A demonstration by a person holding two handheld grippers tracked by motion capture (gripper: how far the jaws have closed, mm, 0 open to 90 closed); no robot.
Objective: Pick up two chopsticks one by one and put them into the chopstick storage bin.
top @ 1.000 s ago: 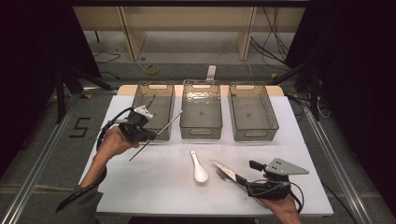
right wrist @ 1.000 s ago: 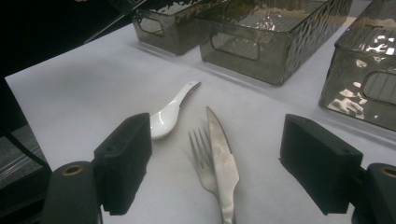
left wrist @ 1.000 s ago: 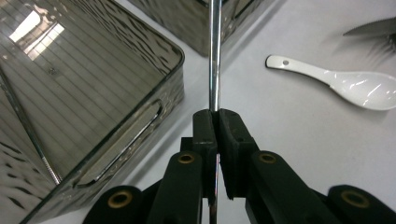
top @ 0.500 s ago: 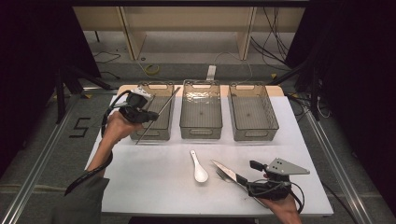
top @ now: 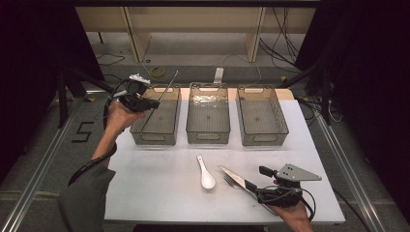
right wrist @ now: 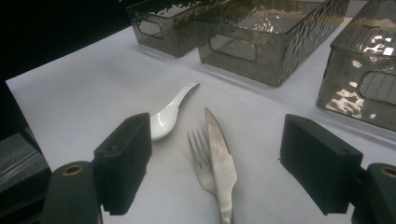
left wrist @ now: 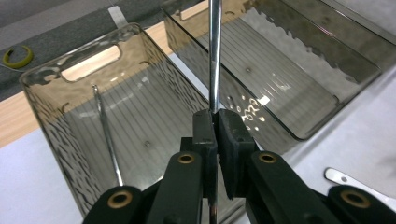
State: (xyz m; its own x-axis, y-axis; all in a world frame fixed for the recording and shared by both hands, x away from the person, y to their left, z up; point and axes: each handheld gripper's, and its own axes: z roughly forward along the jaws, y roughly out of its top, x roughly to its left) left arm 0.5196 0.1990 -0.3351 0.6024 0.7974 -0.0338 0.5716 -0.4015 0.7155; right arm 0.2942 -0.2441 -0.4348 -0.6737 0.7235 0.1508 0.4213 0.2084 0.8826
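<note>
1. A thin metal rod (left wrist: 215, 56) (a chopstick or skewer, by its look) is pinched between the jaws of the left gripper (left wrist: 217, 122), which are pressed together on it; in the high view the rod (top: 165, 89) is seen held above the left bin (top: 137, 129), slanting up and away from the gripper (top: 151, 103).
2. Inside that left bin (left wrist: 49, 112) a second thin metal rod (left wrist: 106, 135) is already lying, so one piece is judged to be sorted and the held one is about to follow it.
3. The middle bin (top: 208, 136) and the right bin (top: 263, 137) are seen with nothing in them.
4. On the white bench (top: 154, 188) a white spoon (top: 206, 174), a fork (right wrist: 201, 161) and a knife (right wrist: 220, 156) are left unsorted; fork and knife lie side by side, touching, with the spoon just beside them.
5. The right gripper (right wrist: 217, 163) is held low over the fork and knife with its jaws spread wide and nothing between the pads; a grasp there has not yet been made.
6. Roughly a small part of the sorting is judged done; three pieces, plus the held rod, remain.
</note>
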